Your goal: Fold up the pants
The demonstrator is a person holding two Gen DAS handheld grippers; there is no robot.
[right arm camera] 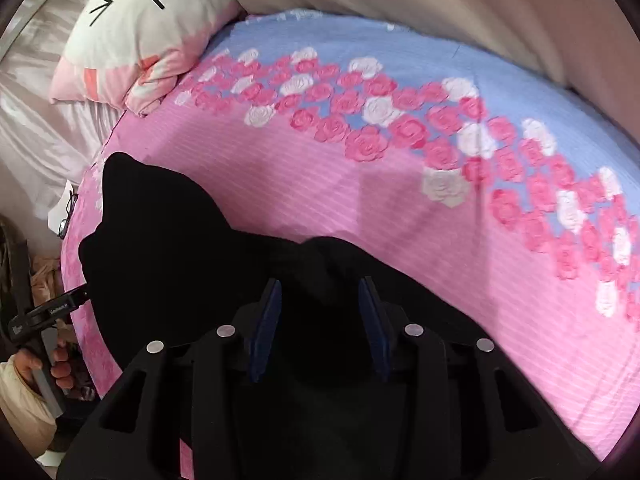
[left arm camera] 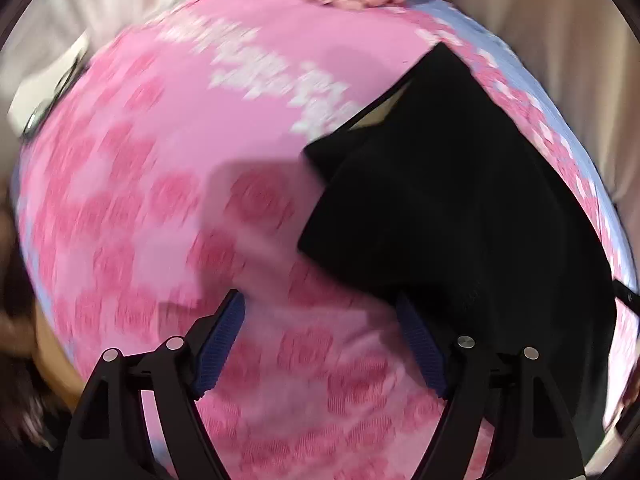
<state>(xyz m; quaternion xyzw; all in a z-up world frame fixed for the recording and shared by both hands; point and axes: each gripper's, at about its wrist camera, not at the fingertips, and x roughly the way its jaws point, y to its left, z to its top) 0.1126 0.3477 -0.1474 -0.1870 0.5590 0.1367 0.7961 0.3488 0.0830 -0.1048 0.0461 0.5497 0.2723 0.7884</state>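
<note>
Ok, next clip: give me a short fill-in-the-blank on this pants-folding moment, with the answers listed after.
1. The pants lying on the bedspread are ____ in colour.
2. In the left wrist view, the left gripper has its jaws ____, with only bedspread showing between them.
3. The pillow at the head of the bed bears a drawn cartoon ____.
4. The roses printed on the bedspread are pink and ____.

Missing words: black; open; face; white

One black pants [right arm camera: 168, 248], one pillow [right arm camera: 148, 28], one bedspread [right arm camera: 400, 208], one glasses [right arm camera: 68, 212], two tools: left tool [left arm camera: 320, 344], right tool [right arm camera: 320, 328]
</note>
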